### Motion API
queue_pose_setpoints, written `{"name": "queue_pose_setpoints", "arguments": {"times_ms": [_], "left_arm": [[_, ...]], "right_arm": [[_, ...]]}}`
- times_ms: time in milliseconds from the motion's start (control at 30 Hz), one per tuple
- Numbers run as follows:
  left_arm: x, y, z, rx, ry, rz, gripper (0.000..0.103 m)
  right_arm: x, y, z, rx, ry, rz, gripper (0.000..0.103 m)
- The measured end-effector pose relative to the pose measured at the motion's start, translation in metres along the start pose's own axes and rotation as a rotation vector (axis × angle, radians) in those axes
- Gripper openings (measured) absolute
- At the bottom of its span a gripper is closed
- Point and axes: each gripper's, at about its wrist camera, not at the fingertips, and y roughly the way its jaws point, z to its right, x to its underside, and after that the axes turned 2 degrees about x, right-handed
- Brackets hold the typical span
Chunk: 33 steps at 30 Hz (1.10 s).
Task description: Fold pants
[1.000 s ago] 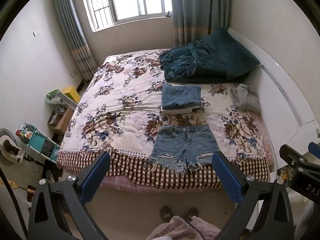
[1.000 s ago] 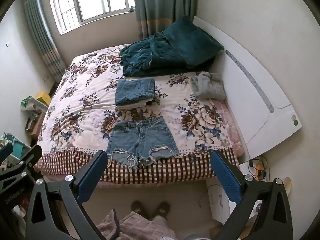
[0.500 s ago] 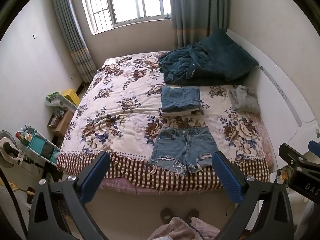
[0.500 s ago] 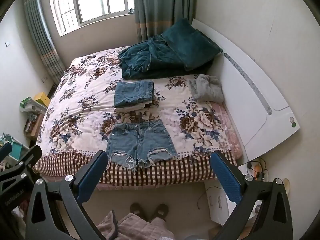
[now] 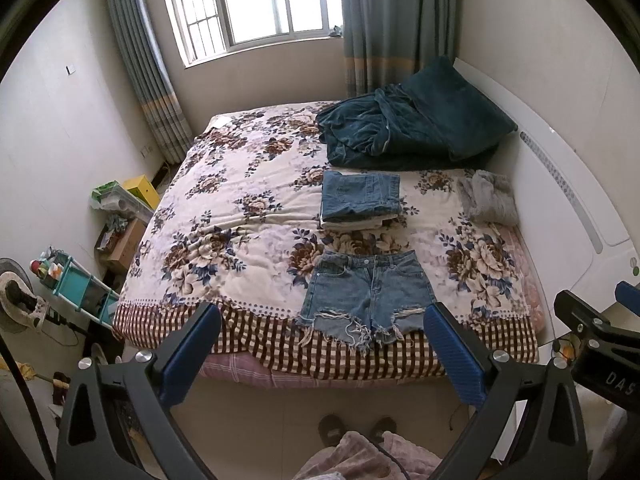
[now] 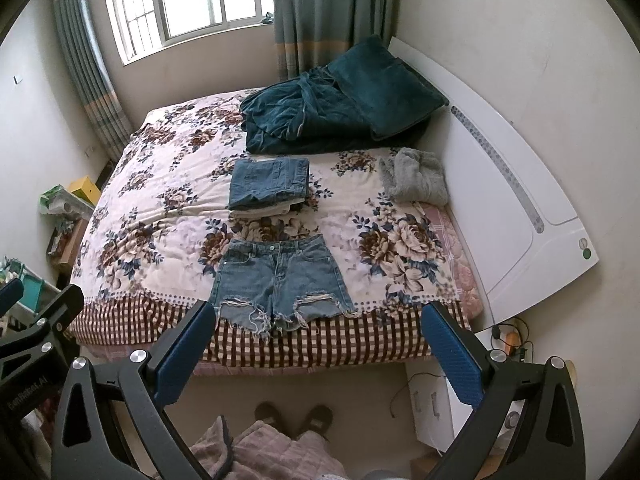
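Frayed denim shorts (image 5: 366,294) lie flat, unfolded, at the near edge of the floral bed, waistband away from me; they also show in the right wrist view (image 6: 280,280). My left gripper (image 5: 322,354) is open and empty, held in the air short of the bed. My right gripper (image 6: 316,350) is open and empty, also short of the bed. Behind the shorts sits a stack of folded jeans (image 5: 360,196), also in the right wrist view (image 6: 270,184).
A dark teal blanket and pillow (image 5: 412,128) lie at the head. A grey fluffy garment (image 6: 416,178) lies by the white headboard (image 6: 516,184). Shelves and boxes (image 5: 76,280) stand left of the bed. My feet (image 6: 294,416) are on the floor below.
Both grippers have pulled slightly back and up from the bed; the shorts and bed look a little farther away. The jaws stay open. Nothing on the bed has moved.
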Motion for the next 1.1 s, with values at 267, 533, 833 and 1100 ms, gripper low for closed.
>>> {"name": "queue_pose_setpoints", "arguments": {"times_ms": [267,533,833,1100], "left_arm": [[-0.0002,-0.0016,0.0026,0.002,0.000,0.002,0.103],[-0.0012,-0.0023,0.0033,0.001,0.000,0.005,0.103],[-0.0008,-0.0032,0.0023,0.006,0.002,0.007,0.103],[-0.0078,-0.0061,-0.0010,0.008,-0.008,0.015,0.103]], "right_arm": [[-0.0006,-0.0017,-0.0016,0.002,0.001,0.000,0.103],[0.0010,-0.0026,-0.0046,-0.007,-0.004,0.001,0.103],[-0.0053,-0.0031,-0.0029,-0.015,0.002,0.002,0.103],[-0.0047,-0.0028,-0.0038,-0.015,0.000,0.007,0.103]]}}
